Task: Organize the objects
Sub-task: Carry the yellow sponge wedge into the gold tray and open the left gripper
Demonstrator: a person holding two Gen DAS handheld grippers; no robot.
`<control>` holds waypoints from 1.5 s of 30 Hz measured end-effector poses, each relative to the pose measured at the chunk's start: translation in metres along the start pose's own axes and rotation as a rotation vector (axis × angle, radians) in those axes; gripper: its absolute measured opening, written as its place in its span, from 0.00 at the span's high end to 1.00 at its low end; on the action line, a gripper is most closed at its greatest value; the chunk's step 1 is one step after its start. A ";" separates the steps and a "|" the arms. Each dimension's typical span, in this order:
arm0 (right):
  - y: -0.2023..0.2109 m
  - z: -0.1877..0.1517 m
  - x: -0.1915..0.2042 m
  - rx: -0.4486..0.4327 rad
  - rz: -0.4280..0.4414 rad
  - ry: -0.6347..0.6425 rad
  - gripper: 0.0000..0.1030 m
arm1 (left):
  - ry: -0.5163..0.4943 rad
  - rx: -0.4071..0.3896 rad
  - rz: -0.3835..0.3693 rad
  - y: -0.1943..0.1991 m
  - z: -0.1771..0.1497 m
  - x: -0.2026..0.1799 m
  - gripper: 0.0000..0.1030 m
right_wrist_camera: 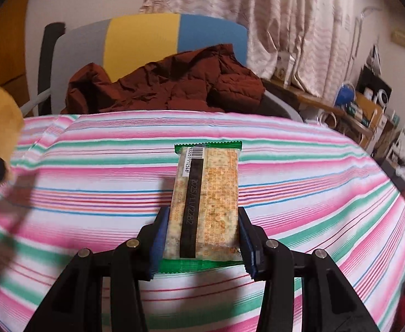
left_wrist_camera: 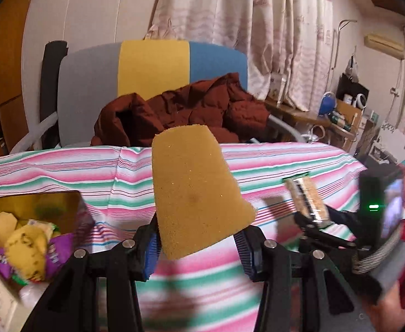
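Here, gold tin [left_wrist_camera: 36,204] holding wrapped snacks [left_wrist_camera: 28,246], left fingers [left_wrist_camera: 151,251] clamping sponge [left_wrist_camera: 197,196], right fingers [right_wrist_camera: 161,238] clamping cracker packet [right_wrist_camera: 206,202].

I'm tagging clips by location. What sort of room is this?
Probably a lived-in bedroom at home: striped bedsheet, drawn curtains, a brown jacket dumped on a chair.

A home bedroom — striped bedsheet [right_wrist_camera: 285,149], curtains [left_wrist_camera: 271,27], cluttered side shelf [left_wrist_camera: 327,116].
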State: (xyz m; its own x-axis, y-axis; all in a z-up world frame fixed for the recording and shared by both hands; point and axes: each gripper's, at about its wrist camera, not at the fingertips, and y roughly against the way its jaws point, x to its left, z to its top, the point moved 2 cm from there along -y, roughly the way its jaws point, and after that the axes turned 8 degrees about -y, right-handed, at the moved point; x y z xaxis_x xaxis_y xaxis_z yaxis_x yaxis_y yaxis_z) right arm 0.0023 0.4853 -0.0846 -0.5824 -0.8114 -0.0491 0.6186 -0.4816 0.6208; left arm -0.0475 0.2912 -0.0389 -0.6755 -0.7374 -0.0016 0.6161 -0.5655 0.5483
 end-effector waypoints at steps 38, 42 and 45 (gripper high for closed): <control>0.012 -0.006 0.011 -0.041 -0.025 0.074 0.54 | 0.313 0.295 0.162 0.103 -0.093 0.239 0.50; 0.020 -0.004 0.014 -0.031 0.000 0.083 0.54 | 0.312 0.376 0.176 0.103 -0.100 0.239 0.38; 0.033 -0.003 0.020 -0.032 0.046 0.069 0.54 | 0.322 0.391 0.230 0.111 -0.102 0.239 0.26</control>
State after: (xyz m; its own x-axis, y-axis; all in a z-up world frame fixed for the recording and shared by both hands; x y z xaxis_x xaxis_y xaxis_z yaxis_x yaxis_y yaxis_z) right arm 0.0128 0.4525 -0.0678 -0.5158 -0.8534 -0.0755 0.6610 -0.4524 0.5986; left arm -0.0994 0.0145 -0.0638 -0.3457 -0.9360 -0.0668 0.4953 -0.2424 0.8342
